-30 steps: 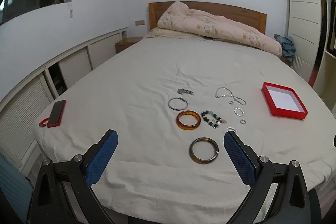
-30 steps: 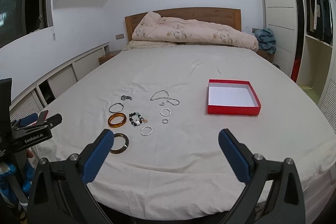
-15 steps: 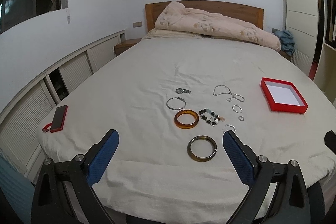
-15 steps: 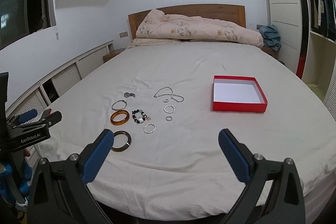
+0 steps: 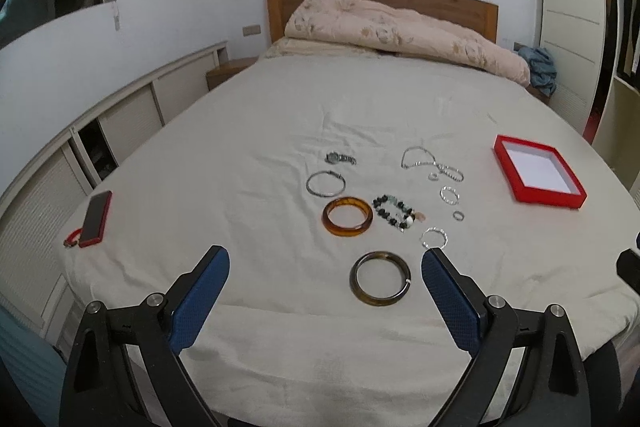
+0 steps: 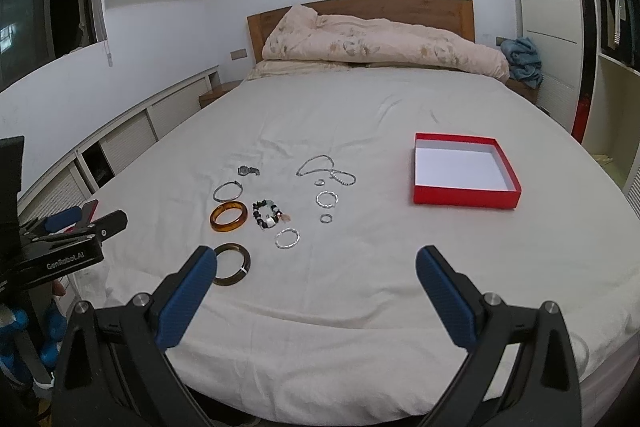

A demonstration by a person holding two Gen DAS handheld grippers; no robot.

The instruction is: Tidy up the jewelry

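Jewelry lies spread on the cream bed sheet [image 5: 240,155]: a dark bangle [image 5: 380,278] nearest me, an amber bangle [image 5: 347,216], a beaded bracelet [image 5: 394,212], a thin silver bangle [image 5: 325,183], a watch [image 5: 339,158], a chain necklace [image 5: 430,163] and several small silver rings. An empty red box [image 5: 538,176] with a white floor sits to the right; it also shows in the right wrist view [image 6: 464,169]. My left gripper [image 5: 325,265] is open and empty just short of the dark bangle. My right gripper [image 6: 316,265] is open and empty above the bed's near edge.
A red-cased phone [image 5: 95,219] lies near the bed's left edge. A rolled duvet [image 5: 400,31] rests against the wooden headboard. Low cabinets [image 5: 120,123] run along the left wall, and a wardrobe [image 6: 560,27] stands at the right. The left gripper's body [image 6: 60,247] shows at the right wrist view's left edge.
Both grippers have moved slightly forward toward the bed and stayed open. The jewelry and the box have not moved.
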